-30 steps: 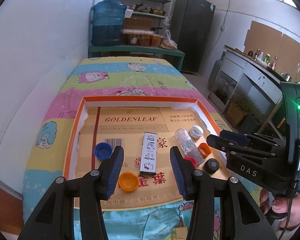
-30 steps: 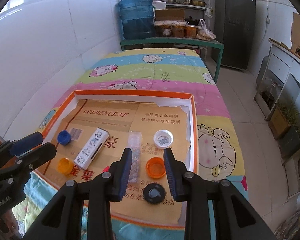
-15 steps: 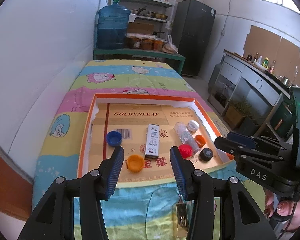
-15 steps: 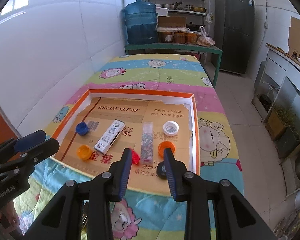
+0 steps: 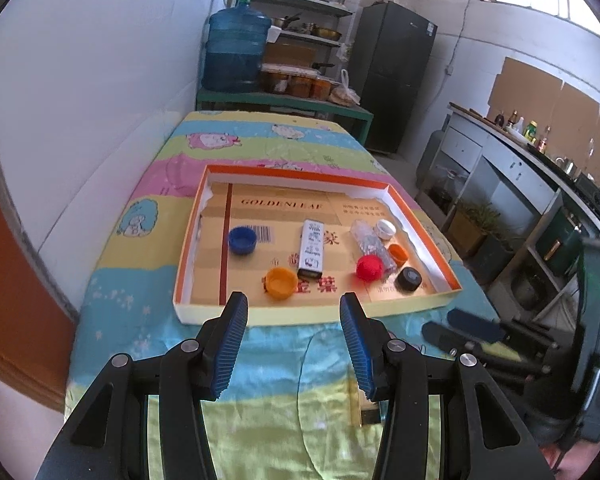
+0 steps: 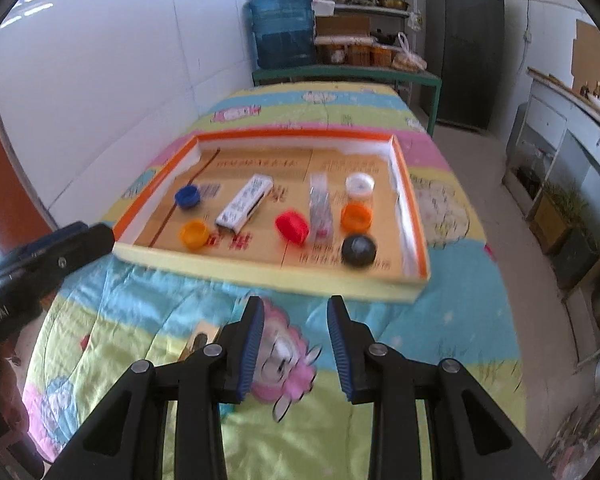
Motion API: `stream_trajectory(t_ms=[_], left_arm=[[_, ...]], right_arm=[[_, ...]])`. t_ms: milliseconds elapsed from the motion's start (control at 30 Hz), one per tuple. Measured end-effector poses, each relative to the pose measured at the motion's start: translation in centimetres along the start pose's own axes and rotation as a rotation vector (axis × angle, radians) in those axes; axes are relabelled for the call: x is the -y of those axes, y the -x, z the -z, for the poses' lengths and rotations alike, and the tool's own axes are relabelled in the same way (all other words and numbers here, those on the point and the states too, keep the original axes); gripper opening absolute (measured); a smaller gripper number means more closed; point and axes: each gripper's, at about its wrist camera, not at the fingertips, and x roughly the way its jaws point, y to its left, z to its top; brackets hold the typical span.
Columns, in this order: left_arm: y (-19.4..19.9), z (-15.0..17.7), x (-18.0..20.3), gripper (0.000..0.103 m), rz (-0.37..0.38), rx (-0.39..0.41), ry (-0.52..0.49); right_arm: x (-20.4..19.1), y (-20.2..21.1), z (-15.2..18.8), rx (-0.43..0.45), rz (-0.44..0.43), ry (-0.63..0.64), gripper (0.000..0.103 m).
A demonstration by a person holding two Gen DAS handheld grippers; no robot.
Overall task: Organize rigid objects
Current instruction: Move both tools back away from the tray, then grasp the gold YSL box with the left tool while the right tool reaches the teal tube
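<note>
A: Left wrist view?
B: The left gripper hangs over the quilted bed, fingers spread wide, holding nothing. Ahead lies the orange-rimmed tray with a blue cap, orange cap, white carton, red cap, clear tube and black cap.
A: Right wrist view?
B: The right gripper also sits short of the tray, fingers parted and empty. It's blurry, but the black cap seems nearest the right wall.

Both wrist views face tray from near edge – shared.
</note>
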Motion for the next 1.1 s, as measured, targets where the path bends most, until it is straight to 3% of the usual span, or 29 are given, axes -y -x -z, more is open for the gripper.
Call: stream_trajectory(t_ms=[300,733,833,900,1100], left_arm=[[0.8,1.0,-0.4,0.05,0.007,0.001,0.014],[0.6,1.7,-1.3,0.05,0.004,-0.015,0.031],[0.4,1.9,-1.1,0.05,0.005,-0.024,0.027],[0.2,2.1,-1.0,0.05,0.011,-0.031,0.023],[-0.8,3.2,0.8,0.05,0.045,-0.072,-0.002]], right_arm=[[-1.9,-0.8,2.5,-0.048,-0.015,-0.018,0.033],[-4.9,-2.8,3.0,-0.081,0.029,0.064,0.033],[-5.3,-3.1,2.8,-0.066,0.047,0.087,0.032],[-5.2,-3.2,2.7,-0.066,0.049,0.094,0.026],[-3.9,-2.1,3.0,-0.037,0.052,0.076,0.024]])
